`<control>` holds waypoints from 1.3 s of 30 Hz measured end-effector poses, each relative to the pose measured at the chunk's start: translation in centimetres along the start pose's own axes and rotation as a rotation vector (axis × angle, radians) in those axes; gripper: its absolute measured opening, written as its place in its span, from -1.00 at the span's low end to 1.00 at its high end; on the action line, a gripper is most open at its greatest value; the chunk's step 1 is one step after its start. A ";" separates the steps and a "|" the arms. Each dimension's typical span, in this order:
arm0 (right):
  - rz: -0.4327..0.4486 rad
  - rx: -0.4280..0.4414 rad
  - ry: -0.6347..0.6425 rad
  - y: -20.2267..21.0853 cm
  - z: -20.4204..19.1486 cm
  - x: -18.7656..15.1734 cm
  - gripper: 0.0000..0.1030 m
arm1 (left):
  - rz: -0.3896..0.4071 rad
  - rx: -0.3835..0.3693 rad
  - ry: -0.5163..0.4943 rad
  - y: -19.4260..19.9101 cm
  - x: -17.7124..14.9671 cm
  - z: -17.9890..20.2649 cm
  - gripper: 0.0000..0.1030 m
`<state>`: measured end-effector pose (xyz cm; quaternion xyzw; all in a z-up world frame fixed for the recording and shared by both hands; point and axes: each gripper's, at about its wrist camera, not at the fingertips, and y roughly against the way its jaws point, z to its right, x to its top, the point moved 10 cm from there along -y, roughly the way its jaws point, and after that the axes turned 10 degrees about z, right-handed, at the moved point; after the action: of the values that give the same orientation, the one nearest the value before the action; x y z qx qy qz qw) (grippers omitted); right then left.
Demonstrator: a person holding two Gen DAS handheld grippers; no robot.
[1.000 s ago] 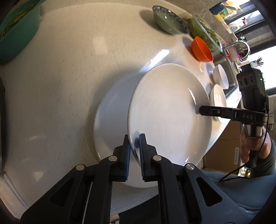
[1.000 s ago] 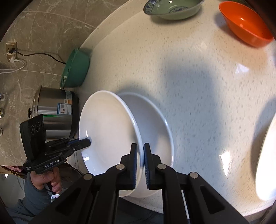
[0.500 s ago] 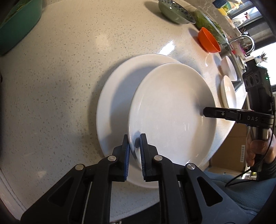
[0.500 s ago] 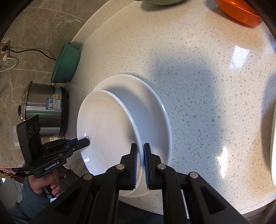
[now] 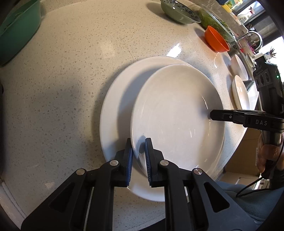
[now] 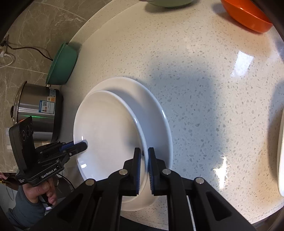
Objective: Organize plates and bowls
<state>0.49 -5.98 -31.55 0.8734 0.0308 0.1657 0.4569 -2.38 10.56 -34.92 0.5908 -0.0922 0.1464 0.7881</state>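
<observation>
Both grippers hold one white plate [image 5: 174, 120] by opposite rims, just above a larger white plate [image 5: 117, 106] that lies on the speckled counter. It overlaps that plate, shifted toward the counter's edge. My left gripper [image 5: 138, 142] is shut on the held plate's near rim, blue pads on either side. The right gripper [image 5: 211, 113] grips the far rim at the right. In the right wrist view my right gripper [image 6: 144, 151] is shut on the held plate [image 6: 106, 128], the lower plate [image 6: 152, 113] shows beyond it, and the left gripper [image 6: 83, 144] clamps the left rim.
A green basin [image 5: 16, 32] stands at the far left, next to a steel cooker [image 6: 37, 110]. A patterned green bowl [image 5: 179, 12], a glass dish of greens [image 5: 216, 24] and an orange bowl [image 5: 215, 40] line the back. Two small white bowls [image 5: 240, 92] sit near the sink.
The held plate has come down with both grippers and now sits lower over the big plate, covering more of it. Both grips stay on the rims.
</observation>
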 end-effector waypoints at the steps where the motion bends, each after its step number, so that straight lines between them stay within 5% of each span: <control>1: 0.003 -0.007 0.007 0.0 0.0 0.0 -0.77 | 0.005 0.004 -0.004 0.1 0.0 0.0 -0.76; 8: 0.033 -0.041 0.042 -0.3 -0.4 0.1 -0.80 | 0.050 -0.029 0.026 0.6 0.1 -0.5 -0.61; 10: 0.042 -0.050 0.043 -0.5 -0.4 0.1 -0.81 | 0.063 -0.047 0.014 0.7 0.2 -0.1 -0.40; 12: 0.049 -0.060 0.047 -0.4 -0.4 0.1 -0.82 | 0.089 -0.058 -0.011 1.1 0.4 0.6 0.16; 14: 0.055 -0.074 0.049 -0.4 -0.5 0.0 -0.83 | 0.119 -0.060 -0.033 1.6 0.6 1.1 0.43; 29: 0.097 -0.107 0.041 -0.2 -0.6 -0.5 -0.75 | 0.204 -0.023 -0.027 3.7 1.0 -1.0 0.58; 31: 0.101 -0.096 0.043 -0.1 -0.8 -0.5 -0.59 | 0.224 -0.035 -0.023 4.3 1.2 -0.9 0.58; 36: 0.151 -0.064 0.066 1.5 -2.4 -0.2 0.81 | 0.293 -0.093 0.011 6.6 2.4 0.3 0.74; 39: 0.182 -0.031 0.069 3.6 -3.0 -0.4 0.99 | 0.343 -0.176 0.035 8.4 3.7 2.3 0.96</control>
<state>-1.17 -5.81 -27.13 0.8592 -0.0355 0.2372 0.4519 -1.72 10.93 -25.50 0.4925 -0.1901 0.2803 0.8017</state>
